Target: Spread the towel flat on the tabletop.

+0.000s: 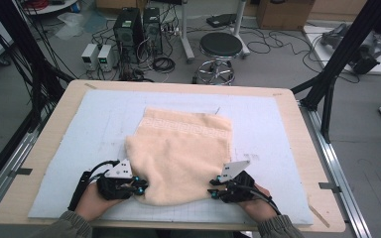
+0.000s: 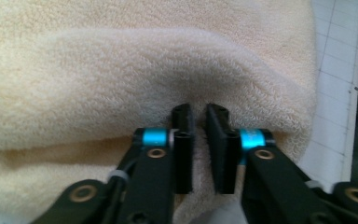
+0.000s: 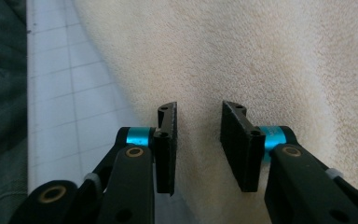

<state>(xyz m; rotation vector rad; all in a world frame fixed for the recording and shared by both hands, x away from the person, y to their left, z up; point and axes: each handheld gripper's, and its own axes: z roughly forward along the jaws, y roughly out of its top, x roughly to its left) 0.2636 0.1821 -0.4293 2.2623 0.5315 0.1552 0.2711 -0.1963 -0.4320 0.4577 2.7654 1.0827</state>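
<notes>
Sleeves and hands came in at six o'clock of the high view, each hand around a gripper at the near edge of the cream towel (image 1: 181,153). That towel lay on the pale gridded mat (image 1: 278,124) of the wooden table (image 1: 297,124), already folded over itself, its patterned band showing at twelve o'clock. The left gripper (image 1: 141,188) sat at the fold's seven o'clock corner, the right gripper (image 1: 212,192) at five o'clock.

From the left gripper view, the left gripper (image 2: 198,122) had its jaws a narrow slit apart, with a thick roll of towel bulging just beyond the tips; nothing seemed pinched between them (the cloth may brush the tips, I could not tell).

From the right gripper view, the right gripper (image 3: 198,122) stood clearly parted over flat towel, gripping nothing, the mat at nine o'clock.

My reading: one fold was done and the cloth set down; smoothing or another fold seemed left.
</notes>
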